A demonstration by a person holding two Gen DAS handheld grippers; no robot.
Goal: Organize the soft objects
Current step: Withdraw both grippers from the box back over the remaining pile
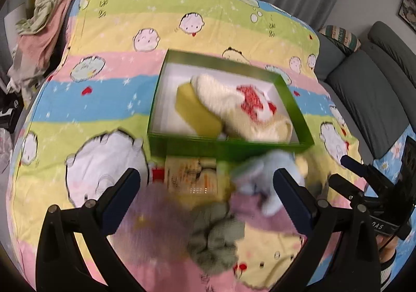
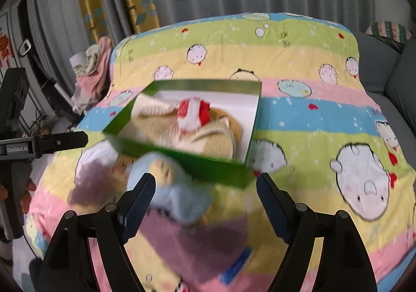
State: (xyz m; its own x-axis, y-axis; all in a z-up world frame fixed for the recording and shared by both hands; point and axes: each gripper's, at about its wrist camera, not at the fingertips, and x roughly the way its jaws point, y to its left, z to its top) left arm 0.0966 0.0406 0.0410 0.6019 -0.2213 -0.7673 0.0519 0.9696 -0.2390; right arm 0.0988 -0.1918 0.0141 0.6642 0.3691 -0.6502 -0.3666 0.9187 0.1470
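A green box (image 1: 228,149) with a white inside sits mid-bed and holds a cream knitted piece (image 1: 234,99) with a red and white patch, partly over a yellow sponge (image 1: 192,107). Just in front of the box lies a light blue soft item (image 1: 262,175), blurred. My left gripper (image 1: 206,175) is open above a printed packet (image 1: 192,175), a purple cloth (image 1: 166,203) and a grey-green knitted piece (image 1: 215,237). My right gripper (image 2: 206,177) is open; the light blue soft item (image 2: 176,188) lies between its fingers, close to the left one. The box (image 2: 208,164) stands just beyond.
A striped cartoon bedspread (image 1: 104,115) covers the bed. Pink and green clothes (image 1: 39,32) are piled at its far left corner. A grey sofa (image 1: 369,89) runs along the right. A small blue flat thing (image 2: 236,263) lies beside the purple cloth (image 2: 197,242).
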